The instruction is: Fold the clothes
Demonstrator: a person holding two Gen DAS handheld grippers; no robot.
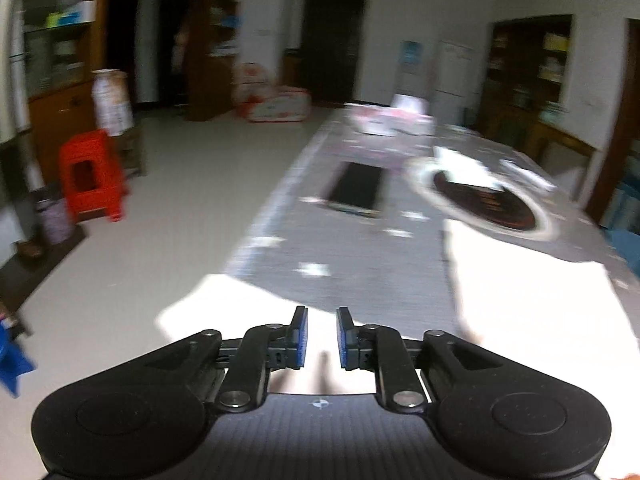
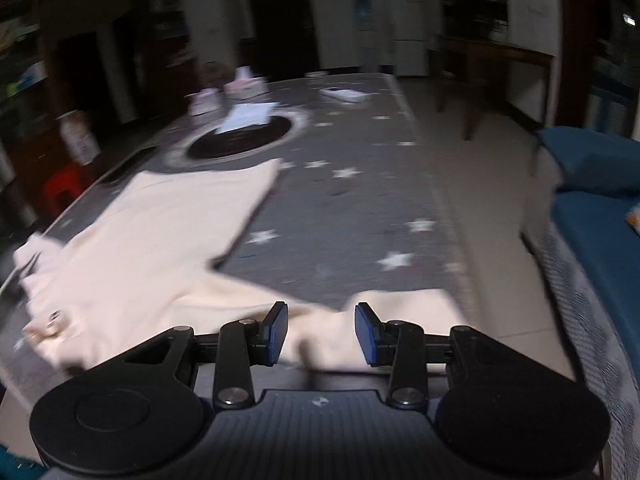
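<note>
- Looking down along the left gripper (image 1: 322, 338): it's tilted toward the near end of the table, jaws only a narrow gap apart, nothing between the blue pads (image 1: 303, 336). Pale cloth lies right under them, blown out by sunlight.
- The right gripper (image 2: 321, 334) points down at the same kind of angle, jaws set wider. A bunched fold of the cream garment (image 2: 168, 224) sits in the gap, but I can't tell whether the pads actually press on it, too blurry.
- That garment looks like a soft, matte knit top, spread flat across the near half of the table with one sleeve trailing toward the right gripper.
- The table (image 2: 360, 216) wears a grey cloth with white stars. Farther back there's a dark round mat (image 2: 240, 138) with a white sheet of paper on it, and a dark tablet-like slab (image 1: 356, 192) beside it.
- Room-wise: pale tiled floor, red plastic stool (image 1: 94, 174), dark wooden cabinets, blue sofa (image 2: 592, 208) off to the right.
</note>
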